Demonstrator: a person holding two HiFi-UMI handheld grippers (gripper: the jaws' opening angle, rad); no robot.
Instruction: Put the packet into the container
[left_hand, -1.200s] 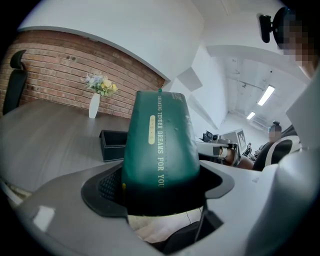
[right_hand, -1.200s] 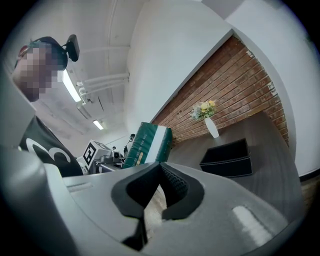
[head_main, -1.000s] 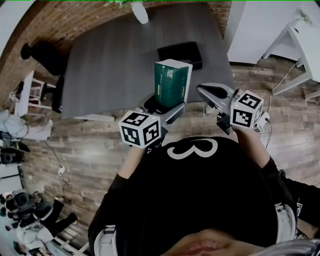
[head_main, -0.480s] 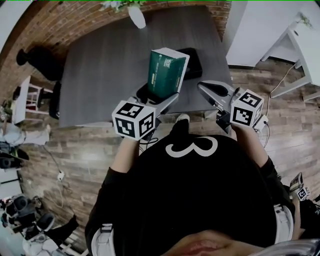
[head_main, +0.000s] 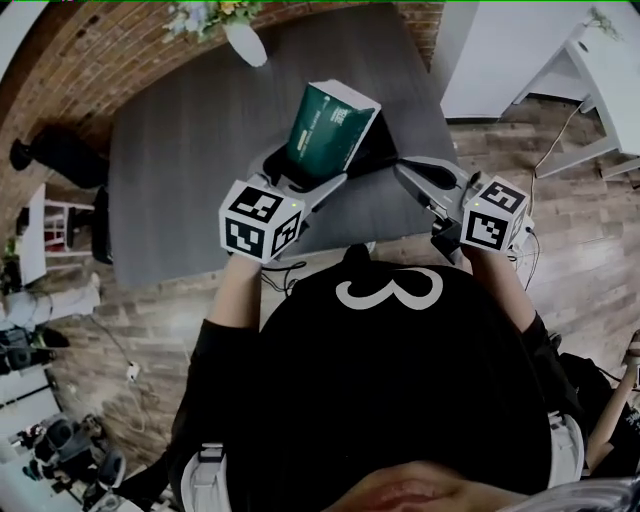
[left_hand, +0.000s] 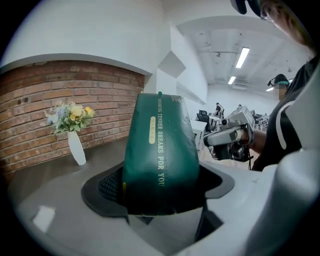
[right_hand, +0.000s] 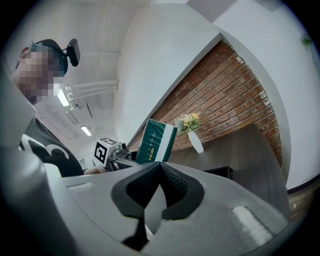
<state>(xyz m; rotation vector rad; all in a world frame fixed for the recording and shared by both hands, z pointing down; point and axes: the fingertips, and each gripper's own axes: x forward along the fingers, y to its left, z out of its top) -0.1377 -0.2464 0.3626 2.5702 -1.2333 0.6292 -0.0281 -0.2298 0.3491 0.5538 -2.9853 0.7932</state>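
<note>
A dark green packet (head_main: 325, 128) with a white side stands upright between the jaws of my left gripper (head_main: 305, 178), which is shut on its lower end. In the left gripper view the packet (left_hand: 160, 155) fills the middle, above the left gripper (left_hand: 161, 200). The black container (head_main: 385, 148) lies on the grey table (head_main: 180, 150), mostly hidden behind the packet. My right gripper (head_main: 422, 178) is held to the right of the packet, near the table's edge. It is shut with nothing in it. The right gripper view shows the right gripper (right_hand: 159, 172), the packet (right_hand: 156, 141) and the container (right_hand: 220, 171).
A white vase with flowers (head_main: 243, 40) stands at the table's far side, against a brick wall (head_main: 90, 60). The vase (left_hand: 76, 147) is left of the packet in the left gripper view. White furniture (head_main: 600, 90) stands to the right on the wooden floor.
The left gripper has carried the packet forward over the table, up to the black container. The table now sits nearer to me. The right gripper has barely moved.
</note>
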